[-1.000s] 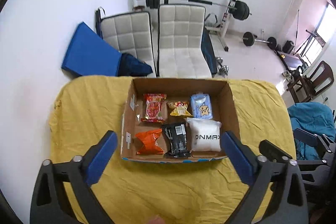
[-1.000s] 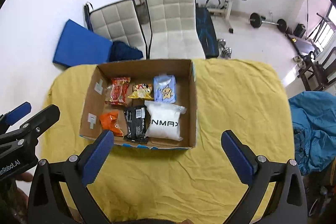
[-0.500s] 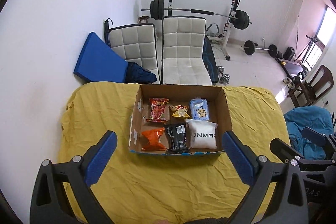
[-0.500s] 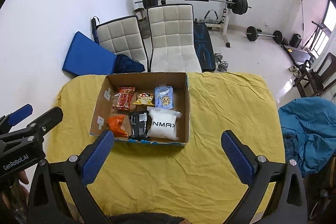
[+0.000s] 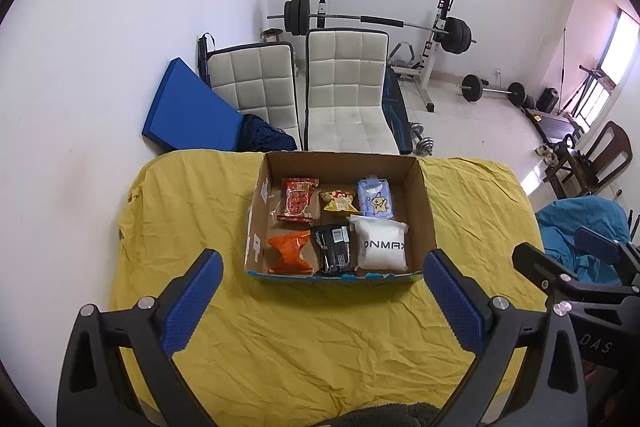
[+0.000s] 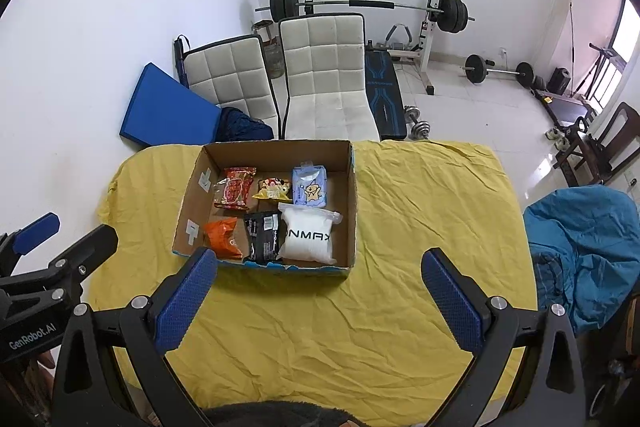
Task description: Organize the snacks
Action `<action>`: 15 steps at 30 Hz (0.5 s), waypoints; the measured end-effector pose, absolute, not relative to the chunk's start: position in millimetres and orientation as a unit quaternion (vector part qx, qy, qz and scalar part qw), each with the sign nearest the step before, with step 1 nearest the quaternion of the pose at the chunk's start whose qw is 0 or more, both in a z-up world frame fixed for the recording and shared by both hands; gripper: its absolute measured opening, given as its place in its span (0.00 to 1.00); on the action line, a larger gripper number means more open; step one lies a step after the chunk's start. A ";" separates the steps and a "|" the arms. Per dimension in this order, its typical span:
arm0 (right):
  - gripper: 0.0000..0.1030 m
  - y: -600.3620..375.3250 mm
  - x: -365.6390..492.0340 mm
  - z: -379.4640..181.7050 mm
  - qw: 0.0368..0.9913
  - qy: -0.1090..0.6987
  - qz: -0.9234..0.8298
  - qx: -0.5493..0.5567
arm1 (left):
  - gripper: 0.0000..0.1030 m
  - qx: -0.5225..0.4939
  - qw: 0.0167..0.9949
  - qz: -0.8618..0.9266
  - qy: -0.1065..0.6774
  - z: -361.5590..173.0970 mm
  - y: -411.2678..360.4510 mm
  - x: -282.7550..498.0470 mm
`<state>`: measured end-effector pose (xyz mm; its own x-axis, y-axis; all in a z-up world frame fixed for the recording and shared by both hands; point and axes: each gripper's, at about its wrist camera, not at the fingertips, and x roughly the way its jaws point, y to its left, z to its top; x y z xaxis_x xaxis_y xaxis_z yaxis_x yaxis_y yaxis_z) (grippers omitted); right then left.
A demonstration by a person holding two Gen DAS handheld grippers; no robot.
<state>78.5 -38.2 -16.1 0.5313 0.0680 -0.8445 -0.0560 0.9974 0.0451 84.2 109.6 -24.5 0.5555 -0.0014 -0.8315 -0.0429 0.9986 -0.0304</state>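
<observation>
An open cardboard box (image 5: pixel 425 203) (image 6: pixel 352 211) sits on the yellow-covered table (image 5: pixel 192 203) (image 6: pixel 420 211). Inside lie several snack packs: a red pack (image 5: pixel 298 201), a small yellow pack (image 5: pixel 339 201), a light blue pack (image 5: pixel 375 199), an orange pack (image 5: pixel 290 253), a black pack (image 5: pixel 333 253) and a white pouch (image 5: pixel 382 247). My left gripper (image 5: pixel 322 301) hovers open in front of the box, holding nothing. My right gripper (image 6: pixel 320 301) is open and empty too, above the cloth on the near side of the box.
Two white padded chairs (image 5: pixel 344 95) stand behind the table, with a blue mat (image 5: pixel 188 111) against the wall. Weight equipment (image 5: pixel 376 23) fills the back. A blue cloth heap (image 6: pixel 584 239) lies right of the table.
Both grippers have pulled back and up from the box, so it looks smaller and farther. Both stayed open. The snacks have not moved.
</observation>
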 end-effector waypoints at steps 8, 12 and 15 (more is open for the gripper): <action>1.00 -39.8 72.1 -13.8 0.876 0.482 0.023 0.005 | 1.00 -0.025 0.881 0.016 0.472 -25.7 110.9 77.4; 1.00 -41.6 69.5 -12.1 0.877 0.481 0.018 0.006 | 1.00 -0.027 0.881 0.017 0.471 -24.5 112.0 75.4; 1.00 -44.0 67.4 -11.0 0.877 0.480 0.012 0.007 | 1.00 -0.026 0.881 0.018 0.472 -24.1 112.6 74.1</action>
